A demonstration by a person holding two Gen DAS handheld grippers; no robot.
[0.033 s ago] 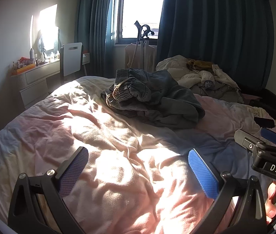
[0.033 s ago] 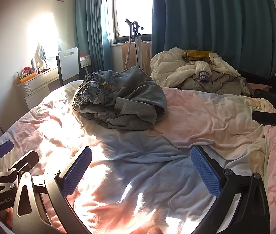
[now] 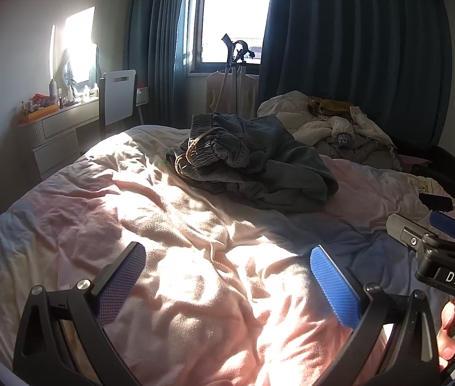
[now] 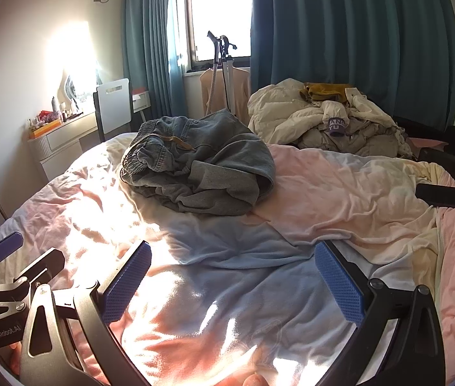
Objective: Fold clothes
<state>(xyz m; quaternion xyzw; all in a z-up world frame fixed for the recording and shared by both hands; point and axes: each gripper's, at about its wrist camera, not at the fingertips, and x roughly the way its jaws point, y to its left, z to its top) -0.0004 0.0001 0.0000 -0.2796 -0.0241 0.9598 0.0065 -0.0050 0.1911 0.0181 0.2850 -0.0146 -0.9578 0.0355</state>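
Note:
A crumpled pile of grey-blue denim clothes (image 3: 259,167) (image 4: 204,167) lies in the middle of the bed, on a pink and pale blue cover (image 3: 169,212) (image 4: 340,199). My left gripper (image 3: 227,254) hovers open over the sunlit near part of the cover, well short of the pile, with nothing between its blue pads. Beside it, my right gripper (image 4: 233,247) is also open and empty above the cover. The left wrist view shows the right gripper's body at the right edge, held by a hand (image 3: 449,331).
A heap of cream and grey clothes (image 4: 330,119) lies at the bed's far right. A black phone (image 4: 438,194) rests on the right side of the cover. A dresser (image 3: 57,128), a white chair (image 3: 119,96) and a garment steamer stand (image 4: 224,74) line the far wall.

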